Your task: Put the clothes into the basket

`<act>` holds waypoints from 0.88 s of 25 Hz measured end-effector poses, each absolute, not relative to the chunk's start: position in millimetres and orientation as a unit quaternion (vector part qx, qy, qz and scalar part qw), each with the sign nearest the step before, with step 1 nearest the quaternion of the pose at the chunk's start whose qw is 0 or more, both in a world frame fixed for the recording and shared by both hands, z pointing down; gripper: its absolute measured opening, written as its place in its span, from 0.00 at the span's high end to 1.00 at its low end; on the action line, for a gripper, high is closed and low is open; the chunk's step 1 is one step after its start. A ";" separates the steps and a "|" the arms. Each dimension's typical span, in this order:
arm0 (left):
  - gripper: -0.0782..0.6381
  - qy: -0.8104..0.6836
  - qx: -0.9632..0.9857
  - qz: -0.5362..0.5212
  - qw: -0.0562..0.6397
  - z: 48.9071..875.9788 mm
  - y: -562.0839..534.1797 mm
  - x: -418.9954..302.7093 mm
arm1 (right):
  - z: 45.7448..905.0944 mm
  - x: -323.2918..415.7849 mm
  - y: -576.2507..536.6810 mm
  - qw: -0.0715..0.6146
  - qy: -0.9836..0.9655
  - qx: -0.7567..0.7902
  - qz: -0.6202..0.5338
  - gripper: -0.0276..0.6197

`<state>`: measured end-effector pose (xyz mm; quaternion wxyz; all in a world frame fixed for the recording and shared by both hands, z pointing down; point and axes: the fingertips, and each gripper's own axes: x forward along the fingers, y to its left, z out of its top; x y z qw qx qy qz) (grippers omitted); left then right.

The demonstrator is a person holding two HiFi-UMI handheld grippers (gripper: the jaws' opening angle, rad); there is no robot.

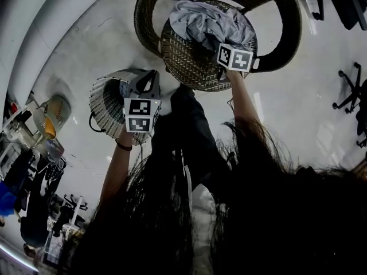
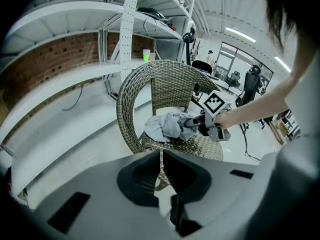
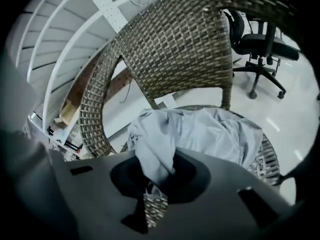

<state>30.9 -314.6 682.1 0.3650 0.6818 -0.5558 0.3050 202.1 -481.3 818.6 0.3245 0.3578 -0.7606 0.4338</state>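
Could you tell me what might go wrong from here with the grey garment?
1. The right gripper pinches only one fold of the garment; it may slip out when lifted.
2. The rest lies spread on the wicker chair and could snag on the weave.
3. The basket is apart from the chair, so trailing cloth may miss it.

The curved back of the wicker chair (image 1: 289, 27) walls its seat on the left, far and right, leaving the near side open; clothes (image 1: 200, 19) fill the seat; bare floor (image 1: 86, 50) separates it from the basket (image 1: 106, 105) at left; office chairs (image 1: 347, 98) stand well right.
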 end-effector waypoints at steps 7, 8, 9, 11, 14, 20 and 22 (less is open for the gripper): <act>0.85 -0.583 0.676 0.281 0.352 652.5 -303.8 20.0 | 735.0 177.3 -474.3 0.247 -0.797 0.336 0.437 0.86; 0.85 -0.587 0.677 0.276 0.348 645.6 -302.2 19.4 | 722.2 174.4 -473.0 0.238 -0.800 0.333 0.438 0.86; 0.85 -0.590 0.678 0.271 0.344 637.6 -300.5 18.5 | 709.4 171.3 -471.4 0.230 -0.803 0.332 0.439 0.86; 0.85 -0.597 0.682 0.258 0.336 618.6 -296.6 15.5 | 684.6 164.7 -466.1 0.214 -0.808 0.328 0.441 0.86; 0.85 -0.607 0.686 0.239 0.322 587.9 -285.9 8.7 | 647.7 156.2 -450.8 0.194 -0.815 0.320 0.441 0.86; 0.85 -0.628 0.687 0.217 0.295 540.5 -249.9 -12.2 | 573.0 148.5 -419.8 0.168 -0.825 0.331 0.427 0.87; 0.85 -0.635 0.683 0.213 0.290 529.7 -232.3 -21.7 | 555.3 146.0 -405.6 0.162 -0.828 0.331 0.421 0.87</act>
